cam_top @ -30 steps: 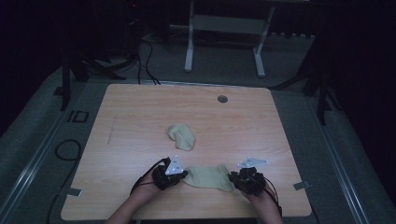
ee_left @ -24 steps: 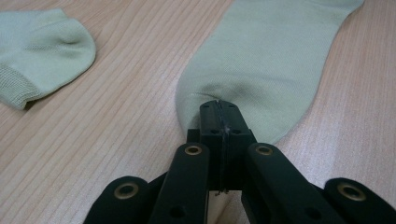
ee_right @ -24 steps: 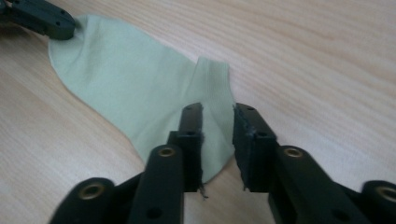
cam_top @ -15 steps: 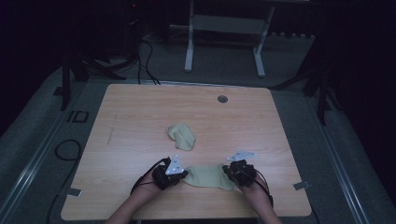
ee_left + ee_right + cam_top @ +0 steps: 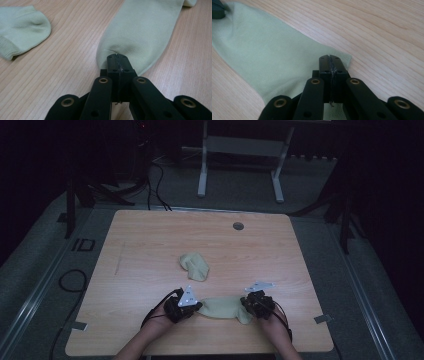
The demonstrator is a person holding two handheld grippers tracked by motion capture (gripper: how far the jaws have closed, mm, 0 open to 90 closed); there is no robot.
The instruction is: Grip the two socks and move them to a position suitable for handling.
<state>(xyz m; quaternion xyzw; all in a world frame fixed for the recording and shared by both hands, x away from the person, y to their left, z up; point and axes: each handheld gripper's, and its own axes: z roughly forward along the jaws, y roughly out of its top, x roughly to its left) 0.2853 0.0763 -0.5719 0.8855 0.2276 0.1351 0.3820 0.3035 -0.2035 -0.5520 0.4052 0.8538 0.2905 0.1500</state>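
Pale green knit fabric, a flat ankle sock (image 5: 224, 307), lies stretched across the near part of the light wooden table (image 5: 150, 240), close to the edge where the person's forearms come in. In the high view the left gripper (image 5: 196, 307) sits at the sock's left end and the right gripper (image 5: 246, 304) at its right end, so the sock spans the gap between the two hands. The left gripper view looks along two black jaws pressed together, their tips pinching a small pucker of cloth at the rounded end of the sock (image 5: 140, 37), which runs away up the picture and lies flat on the wood grain. The right gripper view shows the same: black jaws fully together, clamped on the ribbed corner of the sock (image 5: 262, 57) near its open end, the rest of the cloth spreading flat to the upper left, where the dark tip of the other gripper (image 5: 217, 10) rests at the far end. A second pale green sock (image 5: 195, 266), folded over on itself into a short bundle, lies farther up the table, near the middle and well apart from both grippers; the left gripper view catches its ribbed cuff (image 5: 22, 27) at the upper left. A small round grey grommet (image 5: 238, 226) sits in the tabletop near the far edge.
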